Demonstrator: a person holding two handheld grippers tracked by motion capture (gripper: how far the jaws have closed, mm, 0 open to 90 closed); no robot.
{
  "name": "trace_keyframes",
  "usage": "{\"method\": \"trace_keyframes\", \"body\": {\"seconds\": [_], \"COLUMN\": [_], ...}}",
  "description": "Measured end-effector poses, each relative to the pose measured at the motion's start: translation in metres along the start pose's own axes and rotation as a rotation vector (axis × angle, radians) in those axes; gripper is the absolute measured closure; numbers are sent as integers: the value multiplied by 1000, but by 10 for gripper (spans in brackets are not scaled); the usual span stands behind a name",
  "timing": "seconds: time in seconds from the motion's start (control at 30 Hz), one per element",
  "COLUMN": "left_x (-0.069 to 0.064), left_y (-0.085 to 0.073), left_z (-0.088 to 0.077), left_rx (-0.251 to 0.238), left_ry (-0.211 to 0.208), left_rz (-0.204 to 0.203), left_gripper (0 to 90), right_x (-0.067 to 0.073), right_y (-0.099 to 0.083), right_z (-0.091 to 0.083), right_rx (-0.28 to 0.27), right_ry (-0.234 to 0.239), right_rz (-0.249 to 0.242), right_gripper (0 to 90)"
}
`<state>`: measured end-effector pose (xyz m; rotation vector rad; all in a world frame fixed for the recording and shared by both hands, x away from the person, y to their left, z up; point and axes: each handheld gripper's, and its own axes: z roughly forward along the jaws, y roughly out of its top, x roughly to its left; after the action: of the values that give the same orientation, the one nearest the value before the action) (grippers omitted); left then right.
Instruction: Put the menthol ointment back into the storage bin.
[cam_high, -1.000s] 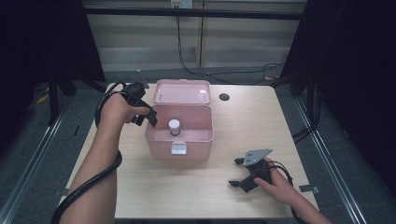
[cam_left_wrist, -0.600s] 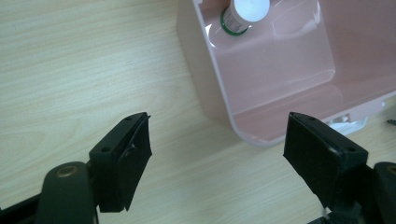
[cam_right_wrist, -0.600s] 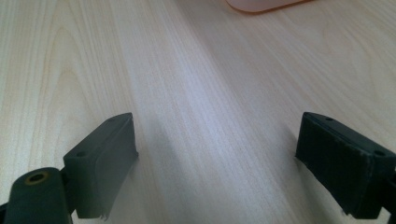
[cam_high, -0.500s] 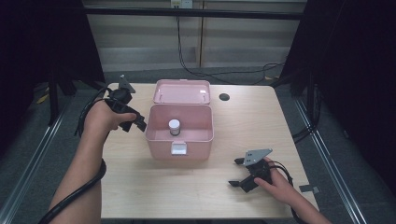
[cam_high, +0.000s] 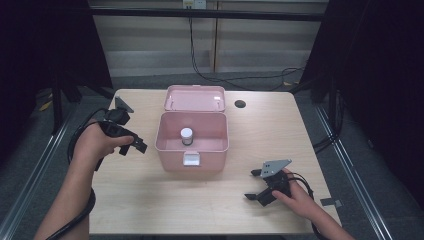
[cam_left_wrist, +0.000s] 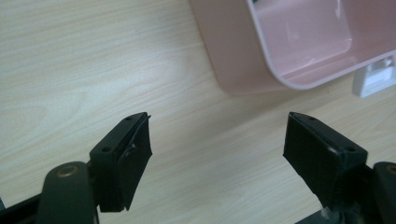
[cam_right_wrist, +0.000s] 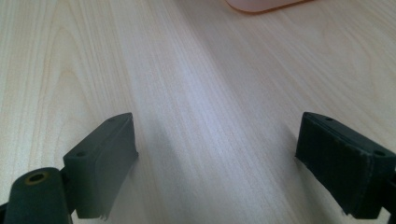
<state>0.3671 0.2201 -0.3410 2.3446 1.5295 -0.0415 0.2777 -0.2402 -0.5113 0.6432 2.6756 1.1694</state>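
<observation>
A pink box (cam_high: 165, 145) stands open at the middle of the table, its lid (cam_high: 195, 98) tipped back. Inside it a small white-capped bottle (cam_high: 186, 135) stands upright. My left gripper (cam_high: 134, 146) hovers left of the box, open, nothing between its jaws. In the left gripper view the box's corner (cam_left_wrist: 243, 70) and white latch (cam_left_wrist: 373, 77) lie ahead of the open gripper (cam_left_wrist: 217, 149). My right gripper (cam_high: 256, 186) rests near the table's front right, open and empty. The right gripper view has bare wood between the spread jaws of that gripper (cam_right_wrist: 217, 163).
The wooden table (cam_high: 150, 200) has a round dark hole (cam_high: 240, 104) behind the box on the right. Cables trail from both grippers, and one hangs down the back wall (cam_high: 200, 60). Dark floor surrounds the table.
My left gripper has drawn back from over the box to the left and come down beside it, still open. The right gripper has stayed put.
</observation>
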Motion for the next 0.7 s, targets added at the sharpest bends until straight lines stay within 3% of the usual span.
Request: {"method": "trace_keyframes", "body": {"seconds": [0.2,0.7], "left_x": [4,15], "left_y": [-14,-37], "left_z": [12,47], "left_rx": [3,-26], "left_ry": [-8,-53], "left_rz": [17,-3], "left_gripper": [229,229], "right_x": [0,1], "right_y": [0,0], "right_z": [0,0], "right_rx": [0,3], "right_ry": [-1,0], "right_rz": [1,4], "right_gripper": [114,114]}}
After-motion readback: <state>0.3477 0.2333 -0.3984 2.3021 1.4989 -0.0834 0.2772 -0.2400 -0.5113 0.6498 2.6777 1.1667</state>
